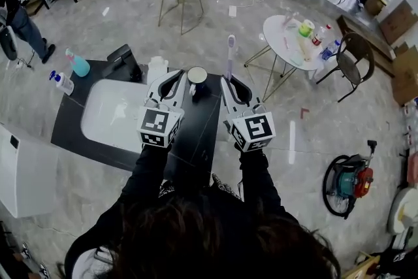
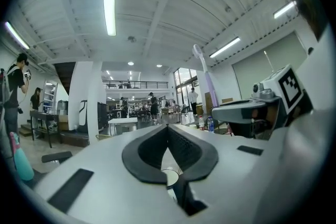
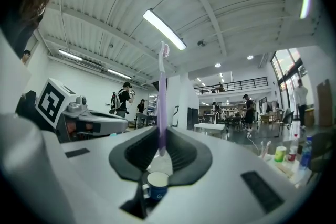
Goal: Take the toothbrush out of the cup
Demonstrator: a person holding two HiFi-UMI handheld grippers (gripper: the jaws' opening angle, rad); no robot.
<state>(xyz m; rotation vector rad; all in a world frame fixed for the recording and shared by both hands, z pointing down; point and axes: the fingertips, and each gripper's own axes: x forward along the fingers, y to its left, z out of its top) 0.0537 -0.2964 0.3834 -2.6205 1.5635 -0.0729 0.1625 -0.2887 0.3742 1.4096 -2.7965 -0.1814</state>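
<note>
We clamp the right gripper (image 3: 160, 136) on the toothbrush (image 3: 162, 92), upright at frame centre to clear the cup (image 3: 157, 183); the left gripper (image 2: 168, 128) has its jaws together.

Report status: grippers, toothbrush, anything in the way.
Right hand-held gripper shut on toothbrush, upright. Toothbrush clear of cup. Left hand-held gripper shut, tips by cup. Nothing in the way.

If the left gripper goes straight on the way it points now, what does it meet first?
Most likely the cup, just ahead of its shut jaws; it might pass slightly above.
</note>
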